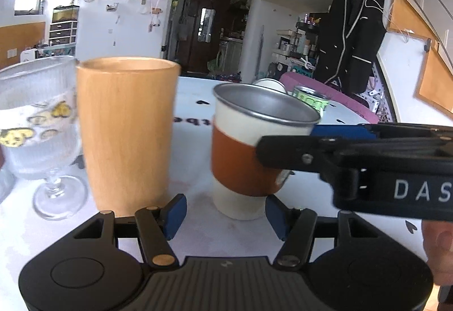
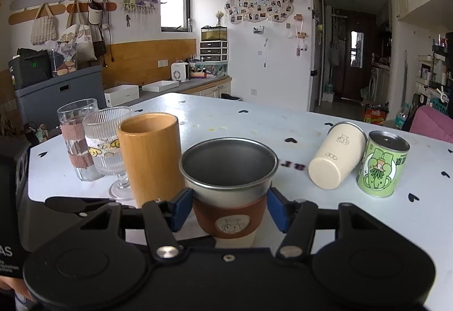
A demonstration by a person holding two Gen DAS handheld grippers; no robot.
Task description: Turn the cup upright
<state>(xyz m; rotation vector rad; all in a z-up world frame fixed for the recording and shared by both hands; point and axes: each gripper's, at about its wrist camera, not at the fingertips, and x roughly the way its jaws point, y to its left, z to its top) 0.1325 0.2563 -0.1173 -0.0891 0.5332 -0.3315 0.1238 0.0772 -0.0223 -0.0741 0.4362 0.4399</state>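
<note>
right gripper [image 2: 230,210] straddling sleeved cup [image 2: 230,183] (upright), fingers apart

White letters "DAS" stand on the black body of the right gripper [image 1: 286,141], cut off by the frame edge in the left wrist view. In the right wrist view the letters "AS" show on the black body of the left gripper [image 2: 11,229] at the left edge, with smaller print below them too small to read. The table [image 2: 226,118] bears dark printed letters: "ar", seen upside down, just right of the cup [image 2: 229,186]; in the left wrist view further letters lie between the cups, blurred and unreadable. The green can [image 2: 380,166] carries characters too small to read.
</note>
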